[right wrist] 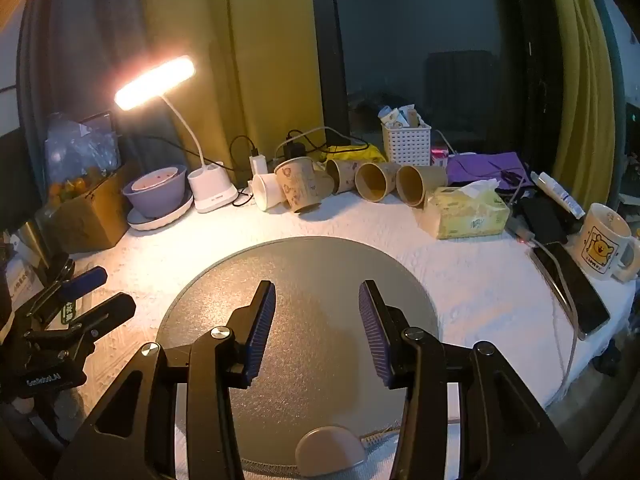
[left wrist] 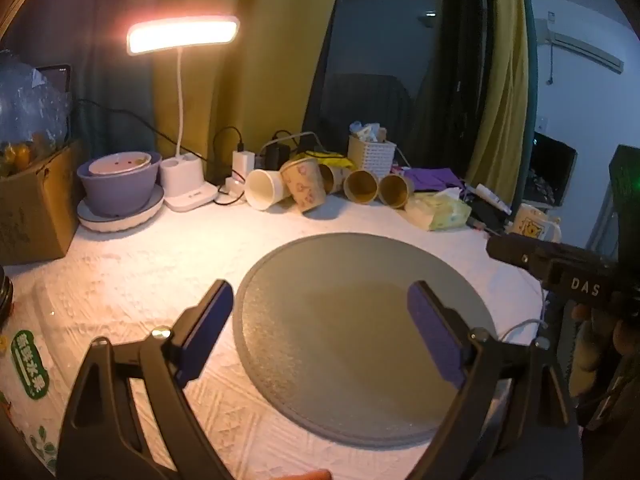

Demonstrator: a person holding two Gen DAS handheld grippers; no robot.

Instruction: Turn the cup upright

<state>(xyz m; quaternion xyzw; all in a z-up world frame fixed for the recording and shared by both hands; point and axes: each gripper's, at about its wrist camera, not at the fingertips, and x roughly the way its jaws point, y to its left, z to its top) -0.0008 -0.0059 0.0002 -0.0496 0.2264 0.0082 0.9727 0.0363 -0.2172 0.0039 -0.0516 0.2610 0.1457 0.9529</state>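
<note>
Several paper cups lie on their sides in a row at the back of the table: a white one, a patterned one and brown ones. A pale pink rounded object, perhaps an upside-down cup, sits at the near edge of the round grey mat, just below my right gripper. My left gripper is open and empty above the mat. My right gripper is open and empty over the mat; it also shows in the left wrist view.
A lit desk lamp, a purple bowl on a plate, a cardboard box, chargers and a white basket line the back. A tissue pack, phone and mug lie right.
</note>
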